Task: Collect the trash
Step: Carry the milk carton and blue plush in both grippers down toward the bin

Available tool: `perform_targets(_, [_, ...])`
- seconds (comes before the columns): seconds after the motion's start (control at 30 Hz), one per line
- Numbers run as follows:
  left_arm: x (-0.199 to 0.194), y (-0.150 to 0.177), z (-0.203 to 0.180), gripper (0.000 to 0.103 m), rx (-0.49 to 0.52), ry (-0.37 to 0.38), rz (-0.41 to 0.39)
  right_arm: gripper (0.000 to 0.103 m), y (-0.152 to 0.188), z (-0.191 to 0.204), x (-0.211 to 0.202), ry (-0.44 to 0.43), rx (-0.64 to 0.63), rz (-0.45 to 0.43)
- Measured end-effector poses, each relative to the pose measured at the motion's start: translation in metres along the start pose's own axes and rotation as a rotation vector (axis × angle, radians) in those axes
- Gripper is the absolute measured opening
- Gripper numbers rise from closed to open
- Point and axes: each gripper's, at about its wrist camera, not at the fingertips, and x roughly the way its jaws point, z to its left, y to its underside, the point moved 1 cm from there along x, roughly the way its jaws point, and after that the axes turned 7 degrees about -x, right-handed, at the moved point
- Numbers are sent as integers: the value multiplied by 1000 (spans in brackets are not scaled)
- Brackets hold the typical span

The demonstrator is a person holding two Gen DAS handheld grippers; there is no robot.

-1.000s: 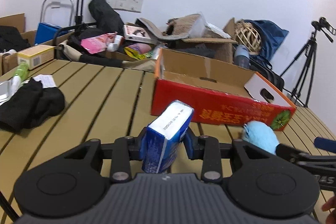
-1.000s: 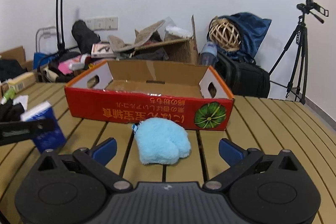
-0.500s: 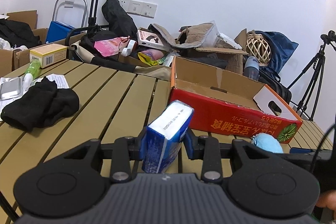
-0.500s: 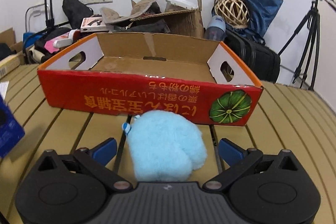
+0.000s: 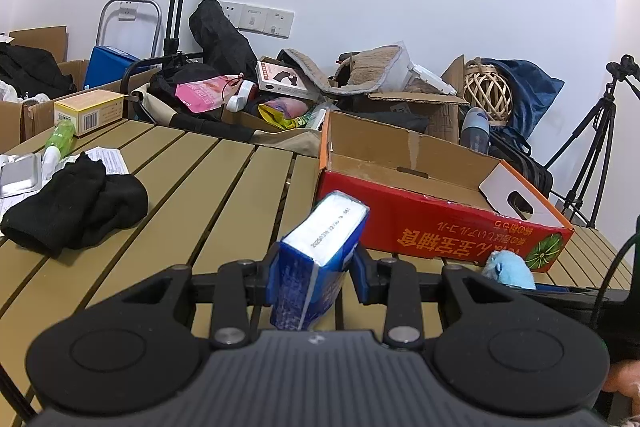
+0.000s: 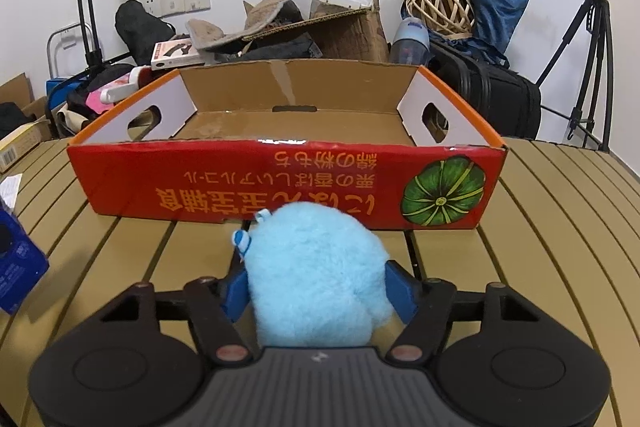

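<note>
**Q:** What are your tongs doing right now?

**A:** My left tongs [image 5: 316,269] are clamped on a small blue carton [image 5: 318,263], tilted, held just above the slatted counter [image 5: 192,195]. My right tongs [image 6: 318,287] have their blue fingers [image 6: 236,287] pressed against both sides of a fluffy light-blue toy [image 6: 316,275].

**Q:** What has just changed?

**A:** A second ago the right tongs were wide apart with the toy lying ahead of them on the counter. Half a second ago they had moved up to it, fingers apart on either side. Now they have closed on it. The left tongs have kept their grip on the carton throughout.

**Q:** Where does the trash go?

**A:** I judge into the red cardboard box [image 6: 280,183], open-topped and apparently empty, standing on the counter directly behind the toy. In the left view it sits ahead and to the right of the carton.

**Q:** What does that mean for the job?

**A:** Both pieces look secured, so the next step is probably lifting each over the near wall and letting go. A black cloth [image 5: 76,203] and some papers [image 5: 108,159] lie off to the left, not yet collected.
</note>
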Motion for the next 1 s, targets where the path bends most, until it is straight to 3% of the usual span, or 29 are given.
perform_targets(0.4, [-10,2,-4,34,13,7,-14,57,5,4,-26,-11,11,-48])
perform_targets(0.43, [-12,3,-4,34,13,8,-14,54,5,4,-30,-16,13,-55])
perform_targets(0.5, [-16,3,-4,34,10,6,-14,34,6,4,-38,-38,14,-63])
perform_targets(1.0, [-69,9,-14,34,11,28,-32,34,32,0,-97,-48,6,-103])
